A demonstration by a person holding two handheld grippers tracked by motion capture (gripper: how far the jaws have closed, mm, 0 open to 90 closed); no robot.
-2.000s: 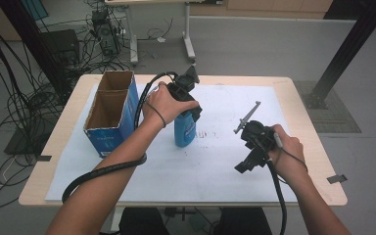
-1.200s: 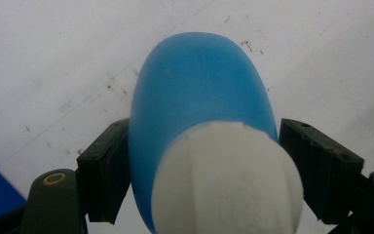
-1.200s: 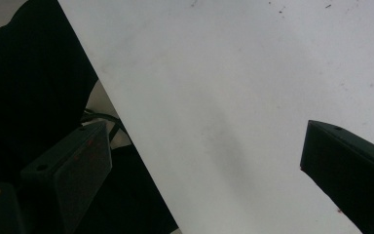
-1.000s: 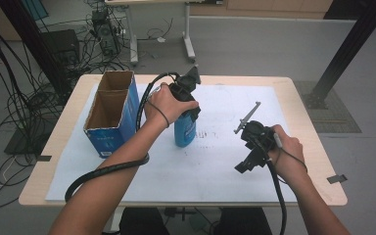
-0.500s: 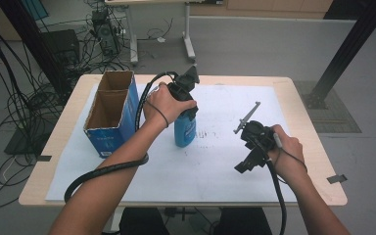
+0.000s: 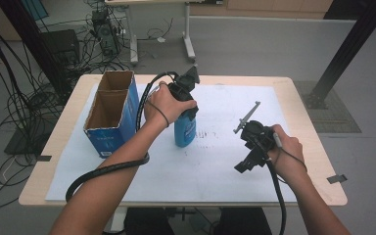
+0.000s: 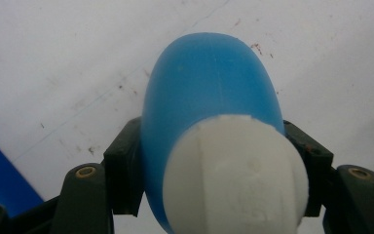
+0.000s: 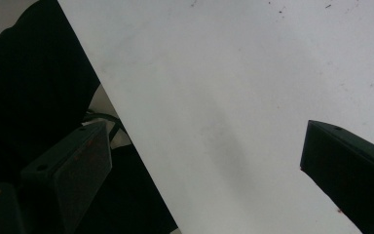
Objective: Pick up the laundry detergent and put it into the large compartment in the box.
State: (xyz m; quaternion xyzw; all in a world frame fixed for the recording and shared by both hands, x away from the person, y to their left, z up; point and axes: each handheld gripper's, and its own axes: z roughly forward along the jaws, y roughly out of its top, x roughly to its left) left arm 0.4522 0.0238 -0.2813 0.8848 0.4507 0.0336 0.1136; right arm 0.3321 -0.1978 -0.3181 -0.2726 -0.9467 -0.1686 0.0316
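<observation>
The left hand-held gripper (image 6: 188, 100) comes down from above onto a blue bottle (image 6: 184, 131), and its jaws have just been closing on it. In the left gripper view the two black pads sit pressed against opposite sides of the bottle (image 7: 209, 112) just below its white cap (image 7: 233, 175), so the grip is clenched on the bottle's neck end. The bottle stands upright on the white sheet (image 6: 215, 171) that covers the worktop (image 6: 303, 98). Its long axis runs straight up and down, with the cap pointing up into the gripper and the base resting on the sheet. It stands left of the worktop's middle, nearer the far edge than the near one.

Just beside the bottle, toward the left edge of the worktop, an open cardboard box (image 6: 110, 115) with blue sides stands with its mouth facing up. It has two compartments, one behind the other. The bottle and the box are close together, but I cannot tell whether they touch.

The right hand-held gripper (image 6: 245, 164) hangs over the right part of the sheet, near the near edge and well apart from the bottle. Its jaws stand wide apart with nothing between them in the right gripper view, where the sheet's (image 8: 233, 97) edge runs diagonally beneath them.
</observation>
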